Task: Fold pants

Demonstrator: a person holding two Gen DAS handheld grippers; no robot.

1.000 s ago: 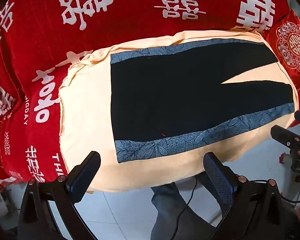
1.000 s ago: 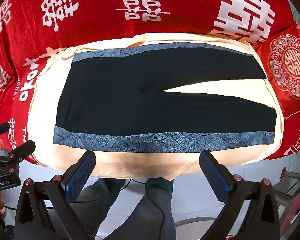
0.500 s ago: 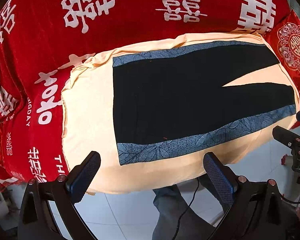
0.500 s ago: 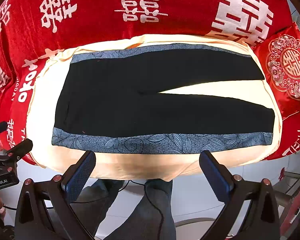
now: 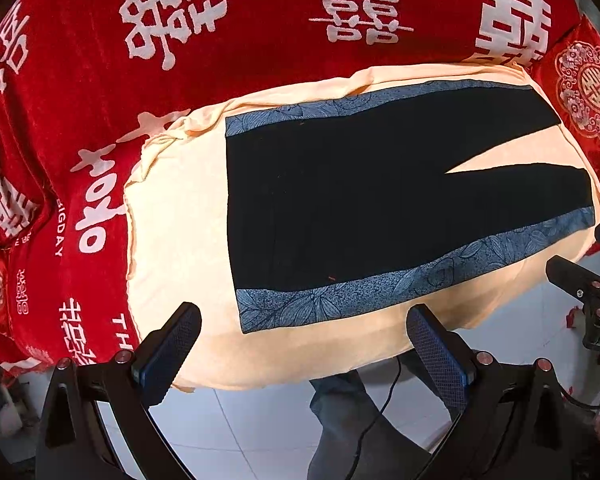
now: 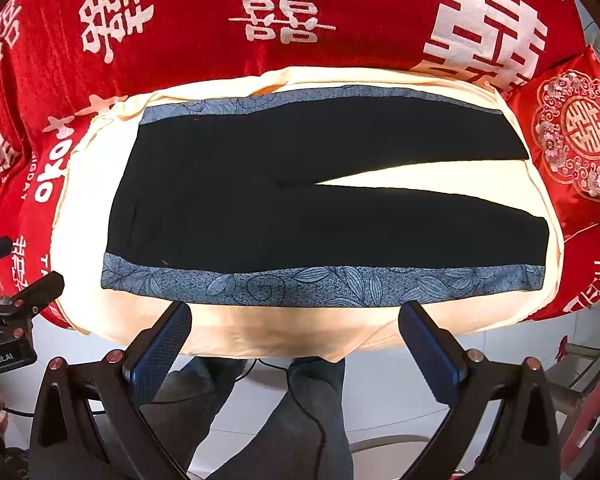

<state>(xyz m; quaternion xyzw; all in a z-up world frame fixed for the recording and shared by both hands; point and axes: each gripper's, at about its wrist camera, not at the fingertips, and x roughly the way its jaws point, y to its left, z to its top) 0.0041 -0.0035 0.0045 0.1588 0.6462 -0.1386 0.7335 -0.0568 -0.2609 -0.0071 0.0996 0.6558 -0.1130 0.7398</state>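
Note:
Black pants (image 5: 360,200) with blue leaf-patterned side stripes lie flat and spread on a cream cloth (image 5: 172,220), waistband to the left, two legs splayed to the right. They also show in the right wrist view (image 6: 300,216). My left gripper (image 5: 304,340) is open and empty, hovering off the cloth's near edge by the waistband's near corner. My right gripper (image 6: 296,332) is open and empty, just short of the near leg's blue stripe (image 6: 340,286).
The cream cloth (image 6: 260,332) lies on a red cover with white characters (image 6: 284,12). A red embroidered cushion (image 6: 580,136) sits at the right. White tiled floor (image 5: 268,432), a person's legs (image 6: 308,412) and a cable lie below the near edge.
Both grippers have drifted slightly closer to the cloth; the pants sit a little lower in both views. Nothing was grasped.

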